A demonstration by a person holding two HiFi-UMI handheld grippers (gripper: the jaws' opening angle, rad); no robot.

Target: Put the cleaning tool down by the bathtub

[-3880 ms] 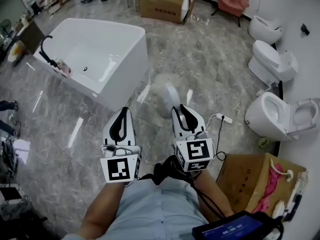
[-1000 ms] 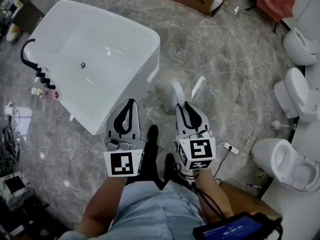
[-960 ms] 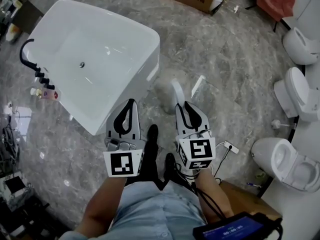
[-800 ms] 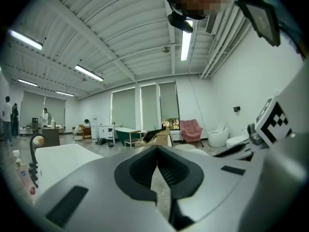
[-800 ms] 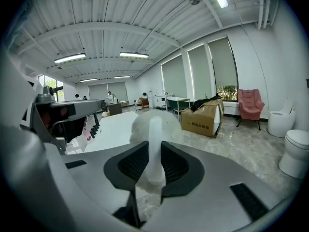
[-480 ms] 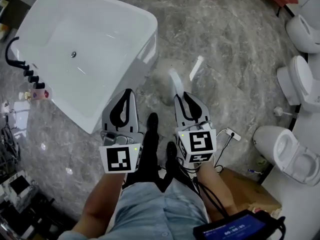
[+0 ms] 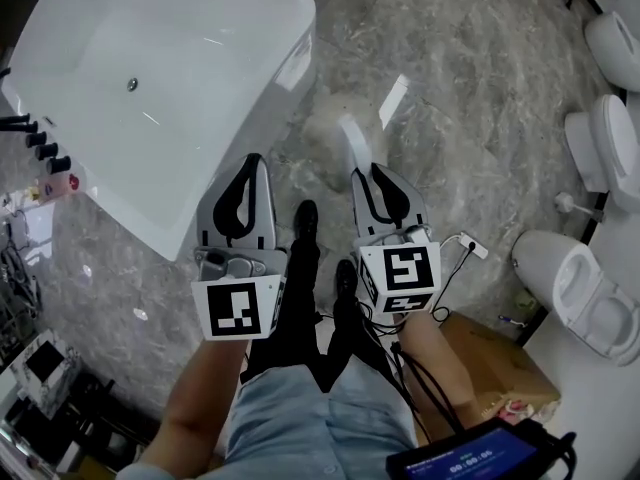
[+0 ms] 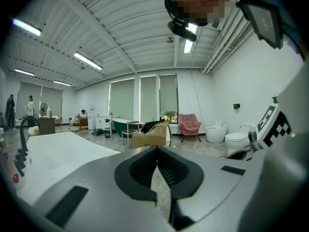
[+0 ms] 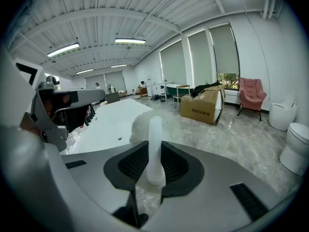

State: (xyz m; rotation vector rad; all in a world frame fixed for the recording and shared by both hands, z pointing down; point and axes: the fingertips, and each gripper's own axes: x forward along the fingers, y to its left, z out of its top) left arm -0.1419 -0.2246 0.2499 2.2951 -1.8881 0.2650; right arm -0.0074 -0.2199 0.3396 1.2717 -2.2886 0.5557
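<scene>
Black tap fittings (image 7: 38, 146) at far left on the rim of the white bathtub (image 7: 296, 28). Left tool (image 7: 251, 164) over the tub's near wall, jaws pressed together, nothing in them; the left gripper view (image 8: 155, 153) shows the same. Person's dark shoes (image 7: 305, 218) on the marble floor (image 7: 470, 88) between the two tools. Right tool (image 7: 367, 173) clenched on the white handle of the cleaning brush (image 7: 349, 138), pads on both sides of the handle (image 9: 155, 129). The brush's fluffy head (image 7: 322, 140) is blurry, off the tub's outer corner, low over the floor; can't tell if it touches. Cardboard box (image 7: 490, 358) at lower right. Two toilets (image 7: 590, 298) along the right edge.
</scene>
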